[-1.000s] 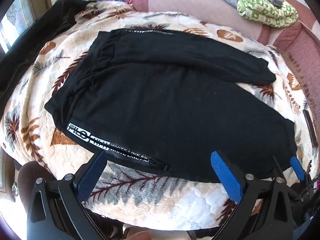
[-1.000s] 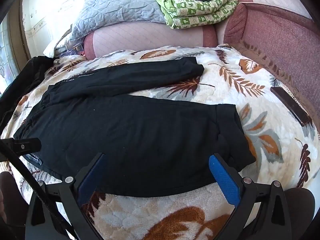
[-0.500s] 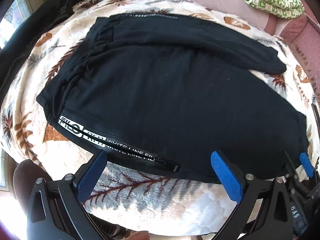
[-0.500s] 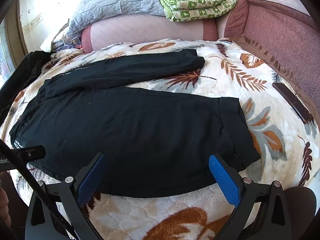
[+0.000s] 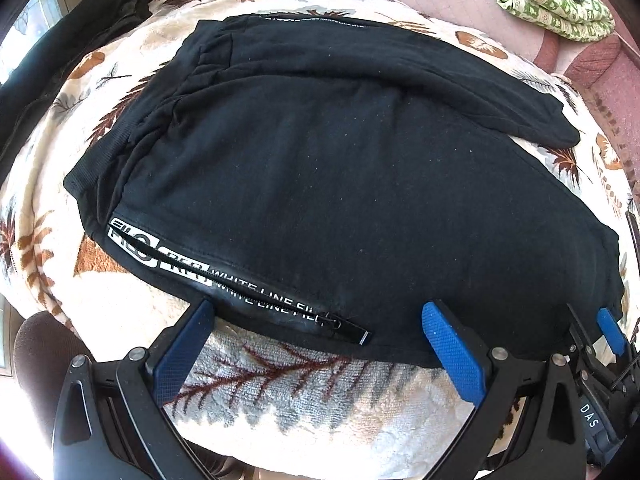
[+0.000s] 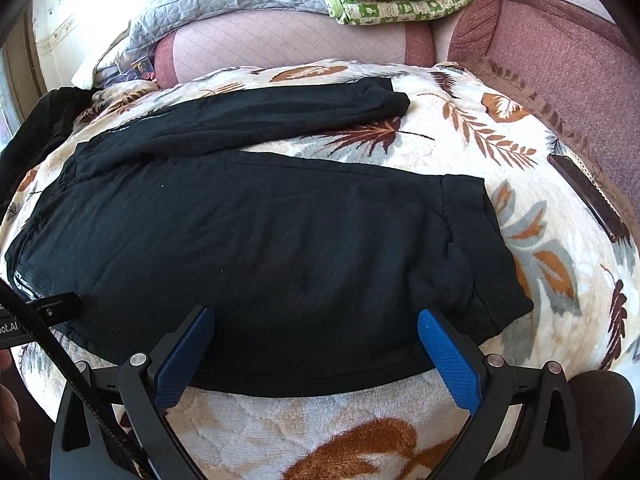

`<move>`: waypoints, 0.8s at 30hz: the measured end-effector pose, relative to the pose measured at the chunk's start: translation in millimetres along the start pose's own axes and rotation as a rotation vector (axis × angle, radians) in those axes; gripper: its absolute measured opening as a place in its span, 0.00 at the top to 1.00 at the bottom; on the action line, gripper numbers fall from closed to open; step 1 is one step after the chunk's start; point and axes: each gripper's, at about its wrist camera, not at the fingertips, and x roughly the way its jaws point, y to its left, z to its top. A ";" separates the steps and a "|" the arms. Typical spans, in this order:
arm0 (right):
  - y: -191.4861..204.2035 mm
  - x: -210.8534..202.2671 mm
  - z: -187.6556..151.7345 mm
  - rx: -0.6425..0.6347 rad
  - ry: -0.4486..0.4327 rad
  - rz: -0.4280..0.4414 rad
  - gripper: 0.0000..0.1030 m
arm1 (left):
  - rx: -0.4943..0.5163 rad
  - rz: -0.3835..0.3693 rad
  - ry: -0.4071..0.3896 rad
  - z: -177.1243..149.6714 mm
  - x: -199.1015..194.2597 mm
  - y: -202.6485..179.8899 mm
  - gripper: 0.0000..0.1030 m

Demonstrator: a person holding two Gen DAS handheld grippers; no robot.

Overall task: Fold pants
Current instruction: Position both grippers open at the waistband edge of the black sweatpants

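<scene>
1. Leaf-patterned blanket (image 6: 540,184) on a bed carries the black pants (image 5: 340,184), spread flat.
2. Left tool (image 5: 320,344) and right tool (image 6: 316,344) gape wide, holding nothing, at the near hem.
3. Step seems the first grasp: next, pinch this edge and fold.

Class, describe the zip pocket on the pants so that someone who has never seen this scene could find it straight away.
Start at the leaf-patterned blanket covering the bed, where black pants lie spread flat. Follow their near edge towards the waistband end to the zip pocket. It alone carries white block lettering along a black zipper, ending in a small pull tab; the rest of the pants is plain black.
</scene>
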 end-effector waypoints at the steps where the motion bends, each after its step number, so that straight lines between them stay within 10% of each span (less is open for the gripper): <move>1: 0.1 0.5 0.0 0.000 0.001 0.000 0.00 | 0.004 0.003 0.000 -0.3 -0.2 -0.7 0.00; 24: 0.0 1.8 -1.3 0.006 0.018 0.015 0.00 | 0.012 -0.004 0.006 -1.0 -6.5 -1.5 0.00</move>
